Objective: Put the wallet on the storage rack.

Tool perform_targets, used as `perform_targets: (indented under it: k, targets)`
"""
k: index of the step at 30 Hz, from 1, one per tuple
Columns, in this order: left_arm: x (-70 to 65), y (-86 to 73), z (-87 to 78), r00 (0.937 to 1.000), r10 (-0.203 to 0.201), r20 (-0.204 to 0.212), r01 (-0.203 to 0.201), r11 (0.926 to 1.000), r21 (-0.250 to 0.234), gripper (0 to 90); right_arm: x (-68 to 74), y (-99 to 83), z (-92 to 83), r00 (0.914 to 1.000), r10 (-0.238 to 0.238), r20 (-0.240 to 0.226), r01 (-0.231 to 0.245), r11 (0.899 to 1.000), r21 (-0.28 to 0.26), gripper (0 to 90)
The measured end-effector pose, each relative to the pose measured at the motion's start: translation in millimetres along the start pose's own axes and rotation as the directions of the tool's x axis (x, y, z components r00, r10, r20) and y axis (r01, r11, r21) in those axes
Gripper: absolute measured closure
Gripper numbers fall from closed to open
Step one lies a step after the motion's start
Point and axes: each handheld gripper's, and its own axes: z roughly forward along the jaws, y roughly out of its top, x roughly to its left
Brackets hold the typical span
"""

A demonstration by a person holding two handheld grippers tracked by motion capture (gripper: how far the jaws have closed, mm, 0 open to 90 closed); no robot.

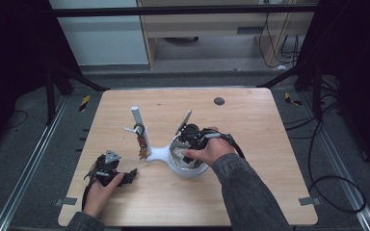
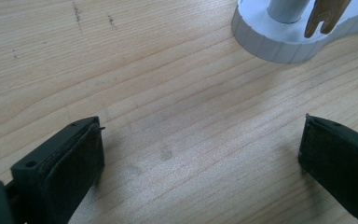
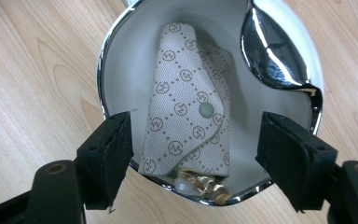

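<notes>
A beige patterned key pouch [image 3: 186,107] with a green snap lies in the white bowl [image 3: 103,74] of a white stand [image 1: 160,154]. A gold clasp [image 3: 205,186] pokes out at the pouch's near end. My right gripper [image 3: 196,140] hovers just over the bowl [image 1: 192,172], open, its pads standing clear of the pouch on both sides. In the high view the right gripper [image 1: 184,147] points down into the bowl. My left gripper [image 1: 125,177] rests on the table at the front left, open with bare wood between its jaws [image 2: 203,140].
The stand has an upright white post [image 1: 137,118] with keys [image 1: 143,147] hanging from a side peg. Its white base [image 2: 279,46] lies ahead of the left gripper. A shiny chrome piece [image 3: 270,51] sits on the bowl's rim. A dark round spot [image 1: 218,101] marks the table's far side.
</notes>
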Motion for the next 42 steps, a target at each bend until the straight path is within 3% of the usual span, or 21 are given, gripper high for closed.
perform_targets:
  k: [20,29,35,42]
  targets:
    - [0.2,0.3,0.5,1.0000,0.000,0.003,0.000,1.0000,-0.002,0.0,-1.8,-13.9,-22.0,0.9995,0.030,0.003,-0.030,0.998,-0.048,27.4]
    - [0.2,0.9,1.2,1.0000,0.002,0.005,-0.002,1.0000,-0.002,0.0,-3.8,-25.4,-34.9,0.9992,0.040,0.007,-0.039,0.995,-0.097,25.4]
    - [0.3,0.9,1.1,1.0000,0.004,0.005,-0.004,1.0000,-0.002,0.0,-8.2,-35.0,-43.1,0.9983,0.056,0.012,-0.054,0.988,-0.148,19.9]
    - [1.0,2.1,2.2,0.9999,0.008,0.011,-0.008,1.0000,0.001,0.0,-18.1,-51.2,-47.8,0.9947,0.075,0.070,-0.057,0.972,-0.230,8.0]
